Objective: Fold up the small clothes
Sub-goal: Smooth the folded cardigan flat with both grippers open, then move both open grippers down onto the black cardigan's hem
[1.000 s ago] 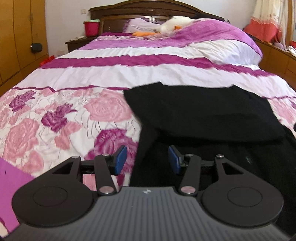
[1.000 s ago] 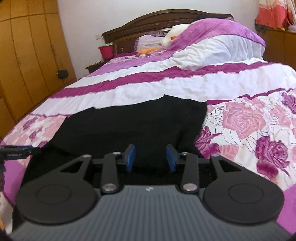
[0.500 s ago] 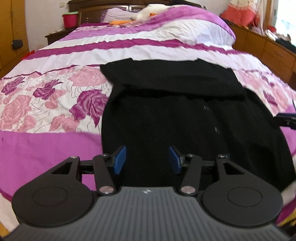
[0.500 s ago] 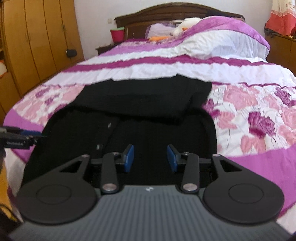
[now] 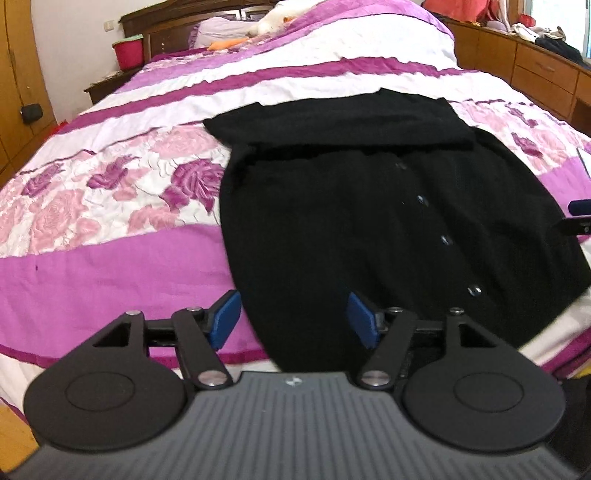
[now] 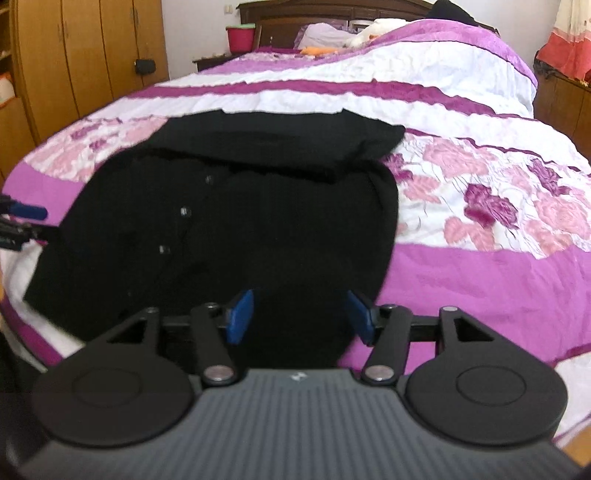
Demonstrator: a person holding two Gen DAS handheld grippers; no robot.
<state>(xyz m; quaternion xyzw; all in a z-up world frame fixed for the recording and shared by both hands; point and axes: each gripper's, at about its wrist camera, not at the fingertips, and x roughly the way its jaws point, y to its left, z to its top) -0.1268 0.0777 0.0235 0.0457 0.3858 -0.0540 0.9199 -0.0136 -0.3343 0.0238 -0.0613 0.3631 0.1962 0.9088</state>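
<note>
A black buttoned garment lies flat on the bed, its far part folded over into a band. It also shows in the right wrist view. My left gripper is open and empty, held over the garment's near left corner. My right gripper is open and empty, held over the garment's near right corner. The right gripper's tip shows at the right edge of the left wrist view; the left gripper's tip shows at the left edge of the right wrist view.
The bed has a purple, white and pink rose cover. A wooden headboard, pillows and a plush toy are at the far end. A red bucket stands on a nightstand. Wardrobes stand left, drawers right.
Both grippers have pulled back toward the foot of the bed, away from the folded far part, and stayed open. More of the garment's near part is now in view.
</note>
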